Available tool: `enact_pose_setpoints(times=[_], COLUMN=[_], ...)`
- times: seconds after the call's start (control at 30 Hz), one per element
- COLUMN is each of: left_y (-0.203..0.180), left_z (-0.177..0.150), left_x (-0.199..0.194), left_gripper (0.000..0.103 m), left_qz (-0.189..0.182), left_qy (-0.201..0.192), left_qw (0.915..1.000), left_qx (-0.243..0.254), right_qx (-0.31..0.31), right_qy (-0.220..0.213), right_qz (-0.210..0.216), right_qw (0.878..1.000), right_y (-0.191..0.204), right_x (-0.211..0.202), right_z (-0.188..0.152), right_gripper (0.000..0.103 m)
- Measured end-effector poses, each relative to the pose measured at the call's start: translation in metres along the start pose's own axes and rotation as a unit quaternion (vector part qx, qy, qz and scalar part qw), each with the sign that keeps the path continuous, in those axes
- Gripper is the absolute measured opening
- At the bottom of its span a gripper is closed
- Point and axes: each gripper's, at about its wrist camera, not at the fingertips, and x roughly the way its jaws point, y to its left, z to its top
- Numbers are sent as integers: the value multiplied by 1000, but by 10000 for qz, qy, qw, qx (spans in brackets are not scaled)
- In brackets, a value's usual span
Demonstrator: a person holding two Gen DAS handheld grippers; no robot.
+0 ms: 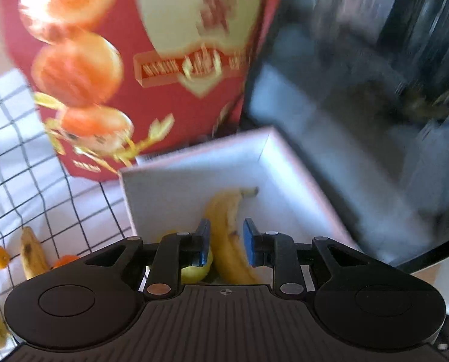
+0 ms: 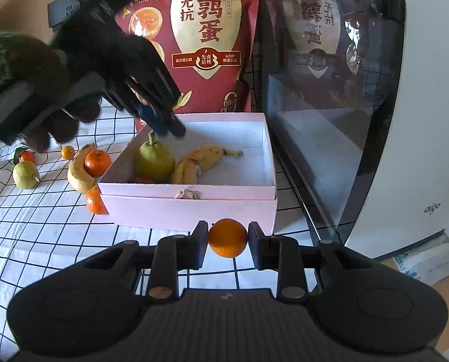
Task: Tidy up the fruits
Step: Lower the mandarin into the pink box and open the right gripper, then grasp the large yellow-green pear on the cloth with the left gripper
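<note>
A pink box [image 2: 191, 208] stands on the checked cloth; it holds a green pear [image 2: 154, 160] and a banana [image 2: 198, 163]. My right gripper [image 2: 228, 237] is shut on a small orange [image 2: 228, 237], just in front of the box's near wall. My left gripper [image 1: 226, 239] is open and empty above the box [image 1: 194, 163], with the banana [image 1: 229, 235] below its fingers and the pear [image 1: 194, 271] partly hidden behind the left finger. In the right wrist view the left gripper [image 2: 167, 126] hovers over the pear's stem.
Left of the box lie another banana [image 2: 79, 169], tangerines [image 2: 97, 162], [image 2: 95, 201], a small orange [image 2: 67, 152] and a second pear [image 2: 26, 175]. A red snack bag [image 2: 206, 39] stands behind the box. A dark glass-fronted appliance [image 2: 330, 90] stands at the right.
</note>
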Motion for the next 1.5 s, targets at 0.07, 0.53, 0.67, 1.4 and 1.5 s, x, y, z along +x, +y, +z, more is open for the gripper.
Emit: enact_pose_setpoints(times=[0.07, 0.53, 0.67, 1.4, 1.5], left_y=[9, 71, 91, 221, 217], left_z=[-9, -193, -221, -169, -144], left_x=[-27, -59, -70, -126, -114], left_gripper=[27, 27, 27, 27, 27], left_qz=[-196, 50, 285, 2090, 2087], left_qy=[-418, -345, -410, -1515, -1252], left_qw=[9987, 9796, 9683, 9275, 9562], left_qx=[-205, -1979, -2447, -2703, -1629], right_qx=[-24, 414, 836, -1165, -1215], right_qy=[-56, 213, 675, 134, 310], right_qz=[35, 1097, 1533, 1144, 1272], right_qw=[10000, 9929, 9823, 9865, 9839], right_y=[1, -1, 12, 99, 103], right_x=[-1, 98, 153, 67, 60], right_z=[3, 143, 170, 89, 73], right_gripper=[28, 28, 32, 52, 53])
